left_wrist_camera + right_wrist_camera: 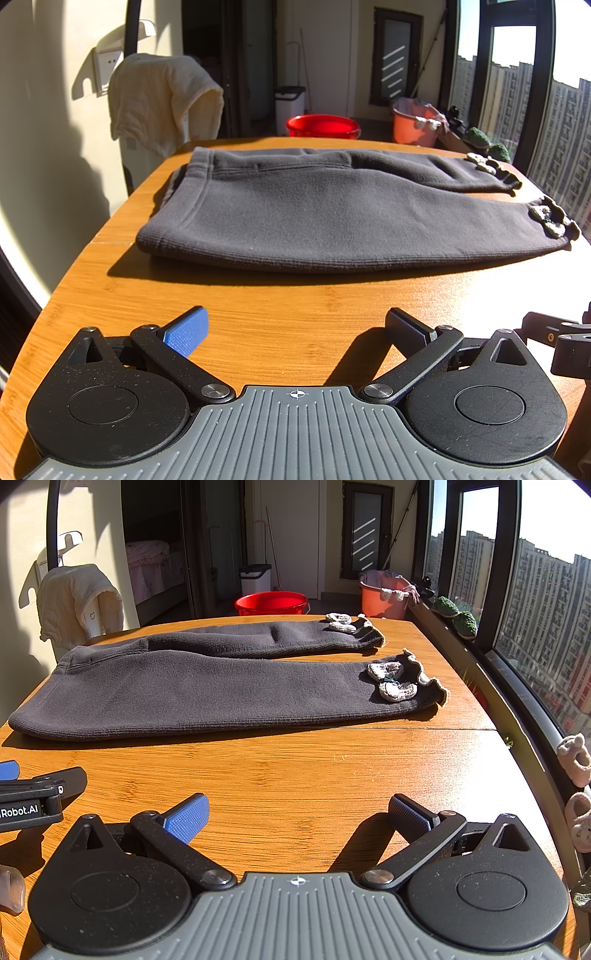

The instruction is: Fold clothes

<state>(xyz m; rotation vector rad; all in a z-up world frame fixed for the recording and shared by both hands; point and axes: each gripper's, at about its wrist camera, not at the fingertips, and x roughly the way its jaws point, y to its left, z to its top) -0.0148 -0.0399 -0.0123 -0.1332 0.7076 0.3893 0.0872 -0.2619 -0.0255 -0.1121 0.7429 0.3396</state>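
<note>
From your left gripper [297, 332], fingers spread wide and empty, the dark trousers [332, 214] lie flat on the wooden table [258, 306]; their far cuffs crowd the frame edge. From your right gripper [298, 814], equally wide and empty, the waistband is cut off left.

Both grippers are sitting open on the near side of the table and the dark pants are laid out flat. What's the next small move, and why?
Probably reach the right gripper forward to the near leg's cuff. The pants lie flat with both legs apart and unfolded, and neither gripper holds cloth; the left gripper sits nearer the waistband.
</note>
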